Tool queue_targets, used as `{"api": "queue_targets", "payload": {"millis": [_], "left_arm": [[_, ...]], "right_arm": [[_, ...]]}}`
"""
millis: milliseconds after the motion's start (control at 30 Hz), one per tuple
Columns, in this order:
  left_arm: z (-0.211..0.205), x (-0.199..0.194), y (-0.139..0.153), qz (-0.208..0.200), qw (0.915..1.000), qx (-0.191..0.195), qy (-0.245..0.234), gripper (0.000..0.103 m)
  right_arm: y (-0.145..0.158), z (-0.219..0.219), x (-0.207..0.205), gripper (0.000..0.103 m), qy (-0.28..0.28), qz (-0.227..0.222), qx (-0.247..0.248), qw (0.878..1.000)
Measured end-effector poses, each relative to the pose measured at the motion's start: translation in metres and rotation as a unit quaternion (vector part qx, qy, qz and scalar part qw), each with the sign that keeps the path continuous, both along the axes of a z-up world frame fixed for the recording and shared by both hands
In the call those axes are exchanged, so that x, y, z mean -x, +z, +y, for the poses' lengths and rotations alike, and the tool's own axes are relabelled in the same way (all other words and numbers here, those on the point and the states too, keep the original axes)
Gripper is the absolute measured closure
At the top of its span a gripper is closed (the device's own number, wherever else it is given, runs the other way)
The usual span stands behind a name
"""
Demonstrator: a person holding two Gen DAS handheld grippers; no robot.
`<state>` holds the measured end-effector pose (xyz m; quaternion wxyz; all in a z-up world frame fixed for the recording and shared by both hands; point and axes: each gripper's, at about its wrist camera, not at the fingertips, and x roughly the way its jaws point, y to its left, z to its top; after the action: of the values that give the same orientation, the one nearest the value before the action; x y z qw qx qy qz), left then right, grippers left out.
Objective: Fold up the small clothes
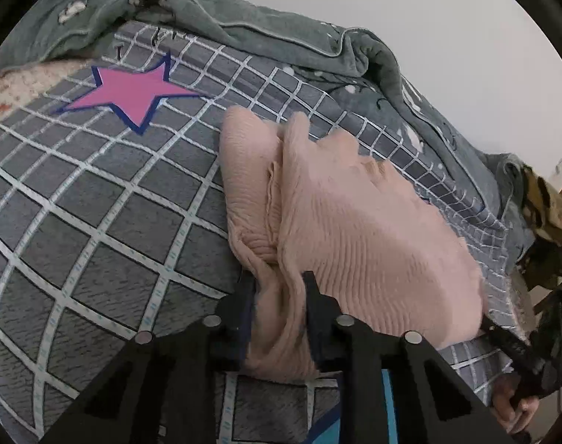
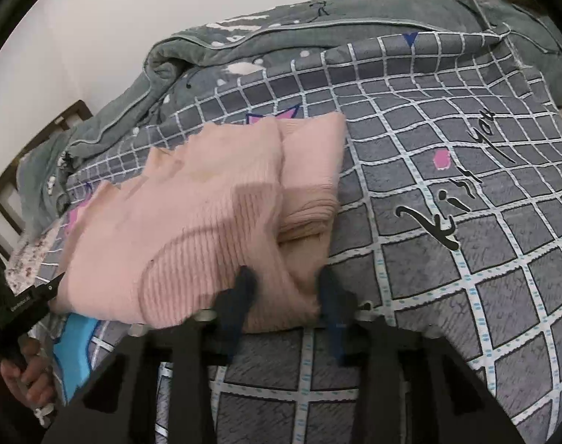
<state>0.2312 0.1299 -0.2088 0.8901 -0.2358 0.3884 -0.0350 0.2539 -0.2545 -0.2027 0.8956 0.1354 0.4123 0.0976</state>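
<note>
Pinching near hem of pink knit sweater (image 1: 354,222), left gripper (image 1: 279,281) and right gripper (image 2: 286,277) each clamped bunched fabric; sweater lay on checked bedspread (image 1: 96,203), 12 o'clock from jaws. We judged uneven lift risked thick layers slipping, skewing fold.

Two close wrist views angled down, sharing the pink sweater (image 1: 354,214).

This is a bedroom in a home. A bed (image 2: 447,259) fills both views, covered by a grey sheet with a white grid, a pink star (image 1: 129,92) and black script lettering (image 2: 451,199). A rumpled grey-green quilt (image 1: 251,33) is heaped along a plain white wall (image 1: 410,7), and a dark wooden slatted bed frame (image 2: 7,188) shows at one end.
</note>
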Motion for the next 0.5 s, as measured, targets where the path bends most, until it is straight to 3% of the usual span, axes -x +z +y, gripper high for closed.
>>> {"api": "queue_targets", "payload": {"millis": [67,200,367,500], "left_arm": [[0.004,0.001,-0.001,0.0,0.9999,0.016,0.001,0.08],[0.006,0.001,-0.003,0.001,0.9997,0.024,0.001,0.075],[0.003,0.003,0.002,-0.001,1.0,-0.005,-0.003,0.057],[0.002,0.003,0.003,-0.002,1.0,-0.005,-0.001,0.049]], "right_arm": [[0.001,0.0,0.0,0.081,0.001,-0.001,0.0,1.0],[0.003,-0.005,0.001,0.072,-0.01,-0.001,-0.002,1.0],[0.002,-0.01,0.0,0.065,-0.014,-0.001,-0.005,1.0],[0.0,0.003,-0.005,0.053,0.001,-0.009,0.026,1.0]]}}
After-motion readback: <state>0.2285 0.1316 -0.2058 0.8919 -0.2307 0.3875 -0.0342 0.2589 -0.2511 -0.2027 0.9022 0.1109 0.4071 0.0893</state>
